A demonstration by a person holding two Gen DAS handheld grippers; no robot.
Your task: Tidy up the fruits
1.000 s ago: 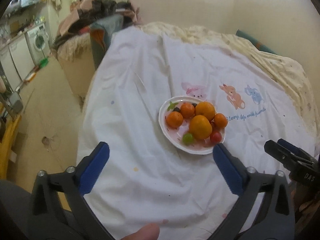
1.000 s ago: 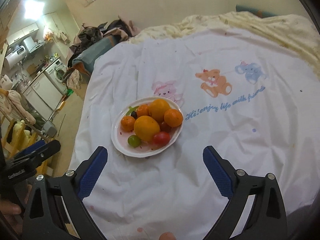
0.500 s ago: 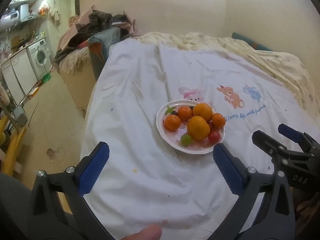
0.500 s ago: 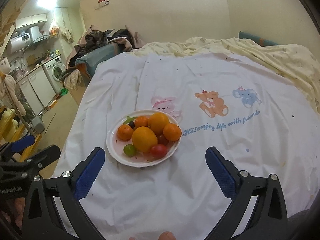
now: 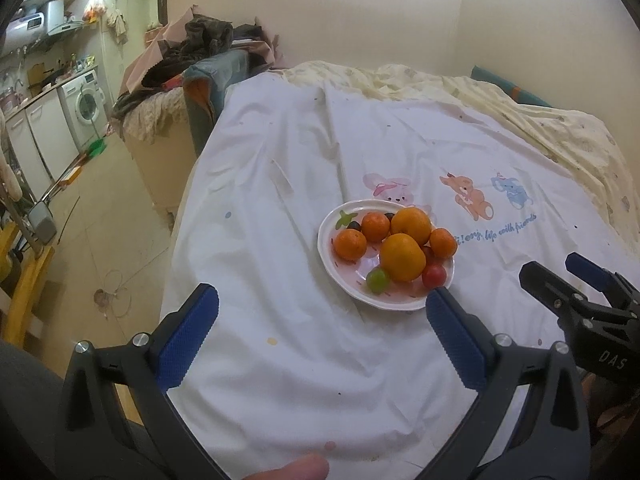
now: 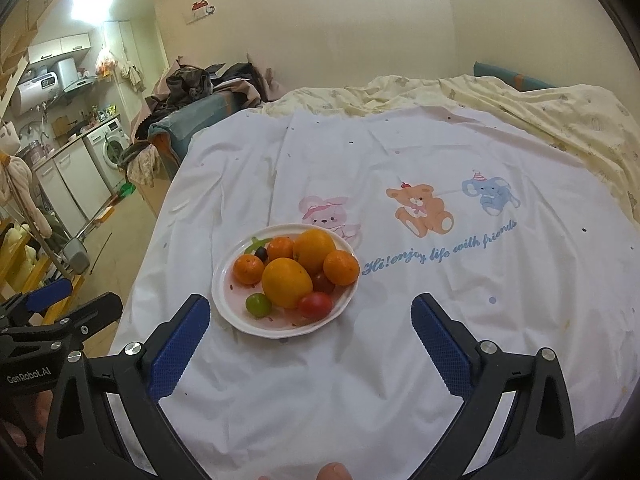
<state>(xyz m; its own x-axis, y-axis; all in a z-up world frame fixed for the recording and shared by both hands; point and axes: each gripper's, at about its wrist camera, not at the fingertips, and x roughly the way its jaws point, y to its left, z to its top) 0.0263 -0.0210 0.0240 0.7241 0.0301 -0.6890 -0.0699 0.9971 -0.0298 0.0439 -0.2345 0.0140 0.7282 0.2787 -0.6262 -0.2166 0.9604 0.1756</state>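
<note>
A bed is covered by a white sheet (image 6: 400, 152) printed with a pink rabbit, an orange bear and a blue elephant above a line of blue script; a pale yellow blanket (image 6: 520, 104) is bunched along the far side.

On the sheet, just in front of the rabbit print, sits one white plate (image 6: 228, 300) with a pink centre. It holds all the fruit, heaped together and touching. Two large oranges (image 6: 287, 282) lie at the middle, each slightly egg-shaped, with the long axis of the nearer one running from the near left toward the far right. Three small tangerines (image 6: 341, 267) ring them: one left, one behind, one right. Two red cherry tomatoes (image 6: 315, 305) sit at the near right edge, one partly hidden under the oranges. One green grape (image 6: 258, 305) lies at the near rim and one dark grape (image 6: 261, 254) toward the back, beside a green star-shaped mark on the plate.

The left tongs (image 5: 322, 320) hang above the sheet on the near side of the plate, spread wide and holding nothing. The right tongs (image 6: 310, 322) are likewise spread wide and empty, just short of the plate's near rim.
</note>
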